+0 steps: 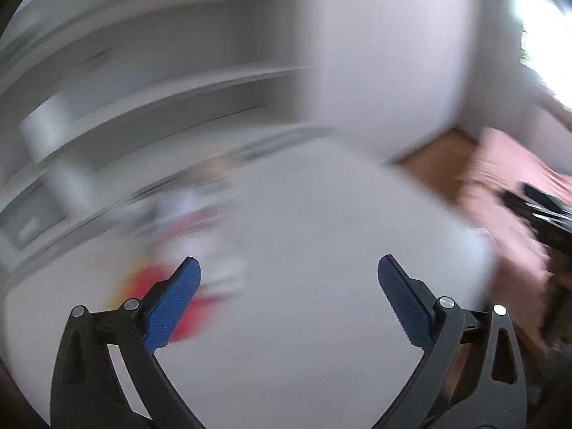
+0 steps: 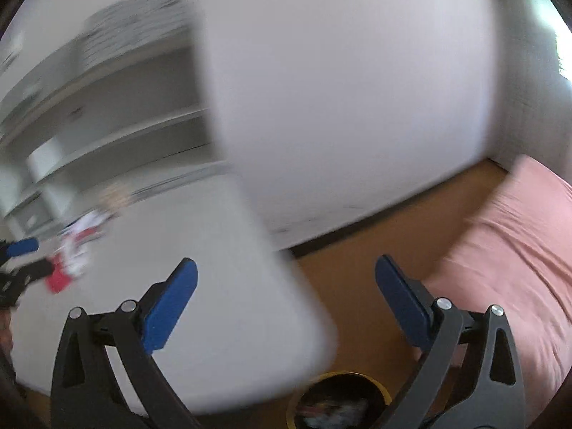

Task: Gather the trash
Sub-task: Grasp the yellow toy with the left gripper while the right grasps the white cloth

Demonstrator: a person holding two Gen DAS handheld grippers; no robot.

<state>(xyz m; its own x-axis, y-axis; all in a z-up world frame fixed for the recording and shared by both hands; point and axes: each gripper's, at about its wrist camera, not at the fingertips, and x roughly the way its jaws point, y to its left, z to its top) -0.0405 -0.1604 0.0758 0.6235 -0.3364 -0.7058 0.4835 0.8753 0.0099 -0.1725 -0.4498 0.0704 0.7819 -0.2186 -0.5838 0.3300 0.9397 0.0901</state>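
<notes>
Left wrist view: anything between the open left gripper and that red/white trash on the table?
Nothing visible. The left gripper is open and empty; the red and white trash lies just ahead, by its left finger, on bare white table. Heavy motion blur, so small items could be missed.

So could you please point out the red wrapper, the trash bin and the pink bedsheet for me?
red wrapper [image 2: 59, 282], right wrist view, its red middle.
trash bin [image 2: 379, 386], right wrist view, its yellow rim.
pink bedsheet [image 2: 507, 250], right wrist view, its wrinkled top.

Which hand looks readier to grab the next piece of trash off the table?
Probably the left gripper: it hangs open close beside the blurry red and white litter on the table. The right gripper is open over the table's edge, farther away.
</notes>
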